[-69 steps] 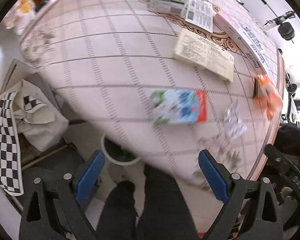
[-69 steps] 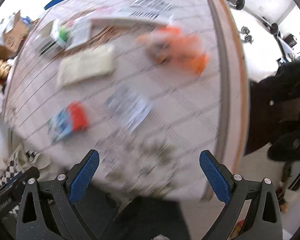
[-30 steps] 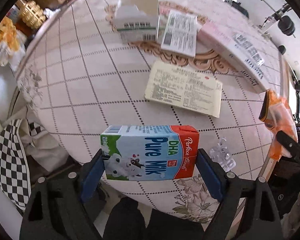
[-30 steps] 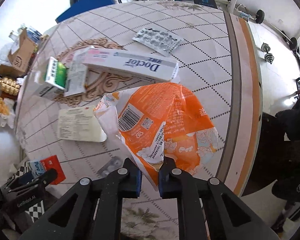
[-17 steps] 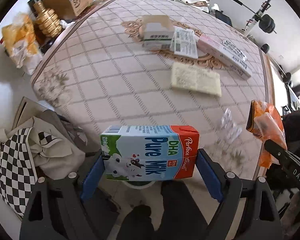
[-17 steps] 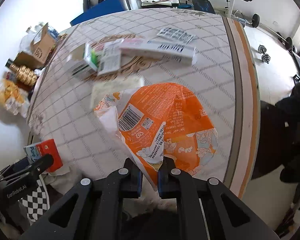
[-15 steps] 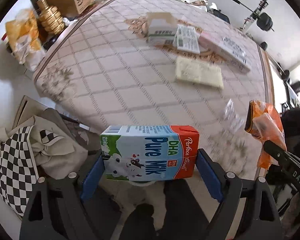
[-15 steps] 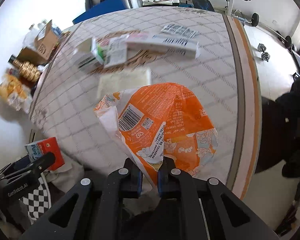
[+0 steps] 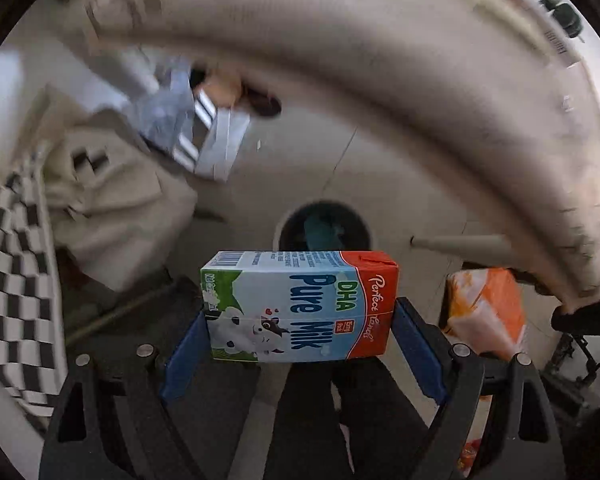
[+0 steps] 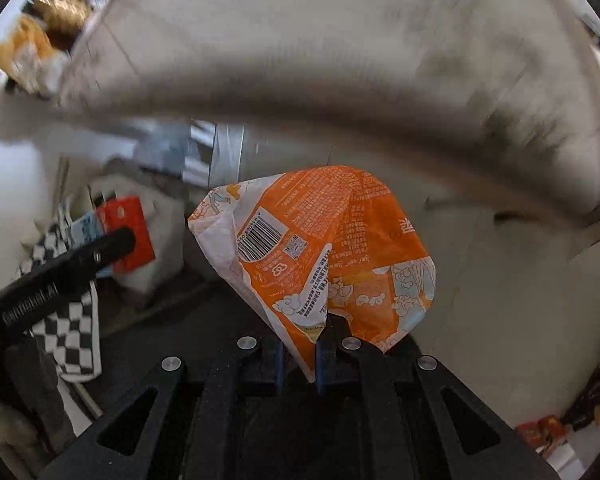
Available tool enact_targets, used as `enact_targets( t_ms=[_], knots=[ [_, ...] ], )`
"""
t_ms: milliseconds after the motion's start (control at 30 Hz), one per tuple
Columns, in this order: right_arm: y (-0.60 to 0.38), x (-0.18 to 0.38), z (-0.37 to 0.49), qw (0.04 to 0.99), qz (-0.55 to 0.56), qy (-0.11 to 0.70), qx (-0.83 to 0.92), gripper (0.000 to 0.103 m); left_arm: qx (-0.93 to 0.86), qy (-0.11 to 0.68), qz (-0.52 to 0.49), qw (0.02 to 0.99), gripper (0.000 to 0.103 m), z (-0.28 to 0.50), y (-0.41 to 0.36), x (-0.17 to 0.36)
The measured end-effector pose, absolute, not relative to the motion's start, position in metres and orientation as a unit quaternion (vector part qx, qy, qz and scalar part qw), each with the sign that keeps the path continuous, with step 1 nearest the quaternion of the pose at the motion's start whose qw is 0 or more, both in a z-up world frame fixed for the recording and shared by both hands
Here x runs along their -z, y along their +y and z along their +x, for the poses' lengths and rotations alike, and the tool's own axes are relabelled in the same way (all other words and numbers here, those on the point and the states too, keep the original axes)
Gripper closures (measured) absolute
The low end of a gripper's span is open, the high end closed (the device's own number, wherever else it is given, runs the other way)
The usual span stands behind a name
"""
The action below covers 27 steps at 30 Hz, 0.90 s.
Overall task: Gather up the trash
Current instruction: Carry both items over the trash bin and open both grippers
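Left claw [image 9: 300, 344] was clamped across the two short ends of the milk carton [image 9: 300, 306], blue pads flat against each end, so the carton lay sideways with its printed face toward the camera, low centre of the left wrist view; an end-to-end grip of this kind probably kept the box from twisting. Directly beyond the carton, centre of frame, sat the round bin [image 9: 323, 229] on the pale floor, dark inside with something teal-green in it; the carton appeared lined up above or just short of its mouth, judged as set up for a drop. Right claw [image 10: 298, 360] was pinched nearly fully together on the lower corner of the orange snack wrapper [image 10: 320, 248], which fanned upward from the pinch and filled the centre of the right wrist view; a thin film needs such a tight nip. The same wrapper showed at the right edge of the left view, beside the carton, so both items hung close together. The bin was not visible in the right view. The counter [image 9: 380, 60] arced blurred across the top of both frames. Checkered cloth [image 9: 16, 280] and a beige bag lay at left.
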State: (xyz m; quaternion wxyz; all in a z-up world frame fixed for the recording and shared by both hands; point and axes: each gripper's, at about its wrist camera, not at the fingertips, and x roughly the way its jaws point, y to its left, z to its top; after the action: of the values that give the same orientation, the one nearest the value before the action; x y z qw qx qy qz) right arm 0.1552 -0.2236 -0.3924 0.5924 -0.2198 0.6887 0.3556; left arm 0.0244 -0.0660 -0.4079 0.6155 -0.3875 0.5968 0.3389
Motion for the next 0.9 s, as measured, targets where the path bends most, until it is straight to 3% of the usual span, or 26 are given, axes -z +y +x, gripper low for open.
enact_targets(
  t_ms=[367, 500, 633, 667, 800, 900],
  knots=[
    [-0.22, 0.632, 0.171, 0.552, -0.167, 0.762, -0.295, 0.092, -0.242, 0.592, -0.512, 0.573, 0.015, 0.024, -0.033, 0.652],
    [-0.211, 0.698, 0.189, 0.552, -0.151, 0.768, -0.288, 0.092, -0.216, 0.584, -0.545, 0.561, 0.014, 0.033, -0.024, 0.703],
    [-0.203, 0.737, 0.203, 0.542, -0.136, 0.778, -0.288, 0.09, -0.216, 0.581, -0.553, 0.556, 0.003, 0.033, -0.019, 0.723],
    [-0.2, 0.746, 0.206, 0.536, -0.134, 0.781, -0.289, 0.086, -0.22, 0.58, -0.552, 0.558, 0.002, 0.031, -0.018, 0.724],
    [-0.193, 0.759, 0.212, 0.527, -0.117, 0.788, -0.297, 0.04, -0.246, 0.586, -0.532, 0.56, 0.002, 0.017, -0.018, 0.714],
    [-0.191, 0.755, 0.21, 0.528, -0.129, 0.782, -0.305, 0.028, -0.294, 0.588, -0.494, 0.569, 0.002, 0.003, -0.024, 0.698]
  ],
)
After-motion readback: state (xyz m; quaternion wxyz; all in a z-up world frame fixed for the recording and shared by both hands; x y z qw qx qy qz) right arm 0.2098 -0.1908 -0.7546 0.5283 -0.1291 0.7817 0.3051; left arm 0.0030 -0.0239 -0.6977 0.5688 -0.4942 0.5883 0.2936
